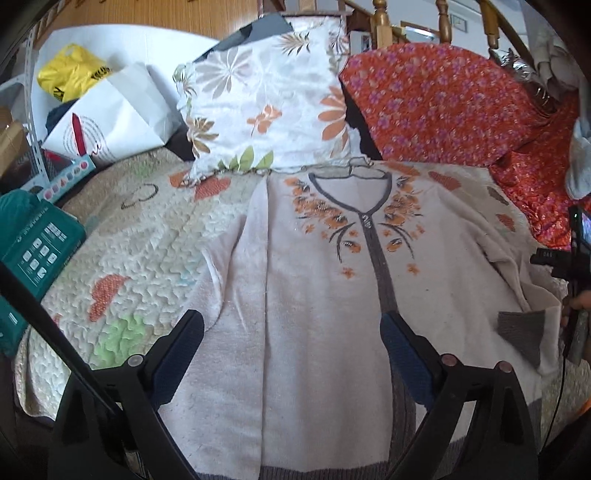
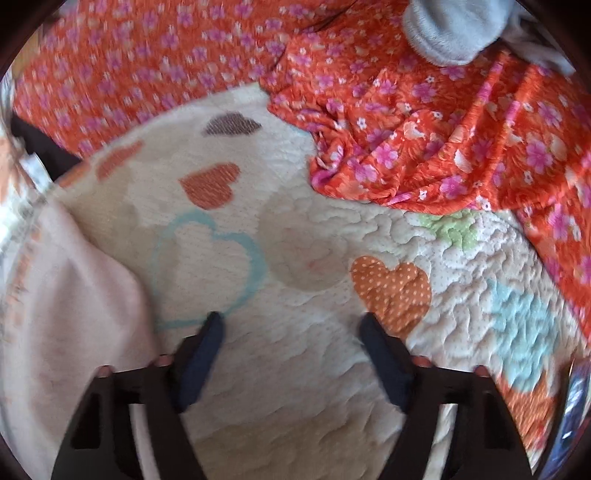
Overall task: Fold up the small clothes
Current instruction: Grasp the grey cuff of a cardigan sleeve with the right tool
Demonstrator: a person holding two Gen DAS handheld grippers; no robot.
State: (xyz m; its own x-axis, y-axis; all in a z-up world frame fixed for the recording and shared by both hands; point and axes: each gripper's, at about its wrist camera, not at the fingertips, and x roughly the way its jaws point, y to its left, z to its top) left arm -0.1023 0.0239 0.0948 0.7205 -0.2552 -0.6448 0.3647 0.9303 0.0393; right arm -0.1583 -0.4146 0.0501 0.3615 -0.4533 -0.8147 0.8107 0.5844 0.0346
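Note:
A cream cardigan [image 1: 314, 277] with a grey zip placket and orange flower embroidery lies front up on a quilted heart-print cover [image 1: 140, 243]. Its left side is folded in along a straight crease, and a grey cuff [image 1: 521, 328] rests at its right edge. My left gripper [image 1: 291, 321] hovers open above the lower front of the cardigan, with nothing between its fingers. The right wrist view is blurred. In it my right gripper [image 2: 291, 319] stands open over the bare quilt [image 2: 295, 369], holding nothing. A cream edge of the cardigan [image 2: 66, 295] lies to its left.
A floral pillow [image 1: 269, 103] leans behind the collar. An orange flowered cloth [image 1: 443, 103] [image 2: 424, 147] is bunched at the back right, with a grey garment [image 2: 450, 29] on it. A white paper bag [image 1: 118, 118], a yellow bag [image 1: 70, 74] and a green box [image 1: 40, 247] crowd the left.

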